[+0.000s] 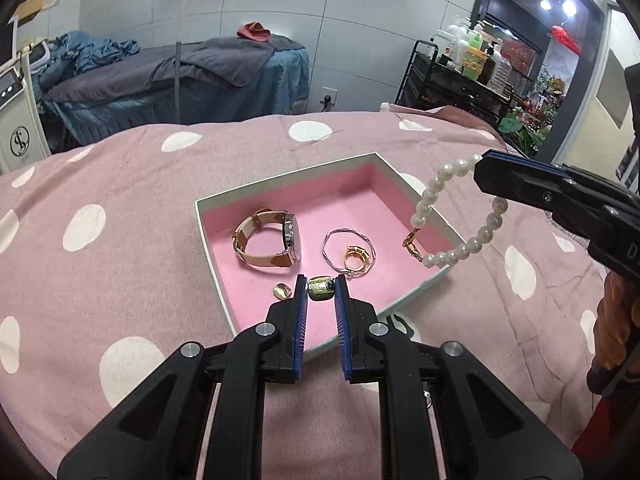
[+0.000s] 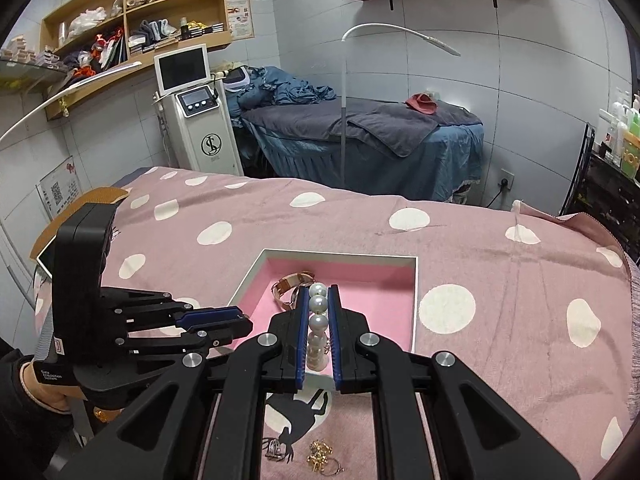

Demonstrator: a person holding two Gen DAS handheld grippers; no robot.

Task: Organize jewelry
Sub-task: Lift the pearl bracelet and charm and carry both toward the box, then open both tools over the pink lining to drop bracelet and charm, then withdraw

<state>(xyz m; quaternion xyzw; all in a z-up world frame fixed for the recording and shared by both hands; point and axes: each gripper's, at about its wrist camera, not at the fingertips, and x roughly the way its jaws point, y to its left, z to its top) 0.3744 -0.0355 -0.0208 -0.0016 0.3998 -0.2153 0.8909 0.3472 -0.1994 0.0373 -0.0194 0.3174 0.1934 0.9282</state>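
Pearl beads of a bracelet (image 1: 460, 216) hang in a loop from the right gripper (image 1: 486, 168), just above the right-hand rim of the tray (image 1: 280, 184); in the right wrist view its fingers are pressed onto the strand (image 2: 319, 320). Lower, the left gripper (image 1: 321, 288) pinches a small gold-green earring (image 1: 320, 289) between nearly closed fingertips, over the tray's near edge. Inside on the pink lining lie a watch with a tan strap (image 1: 268, 240), a silver bangle (image 1: 348, 250), a gold ring (image 1: 355, 258) within that bangle, and a small gold piece (image 1: 282, 291). More gold and silver trinkets (image 2: 316, 456) lie on the dotted pink cloth (image 1: 120, 184).
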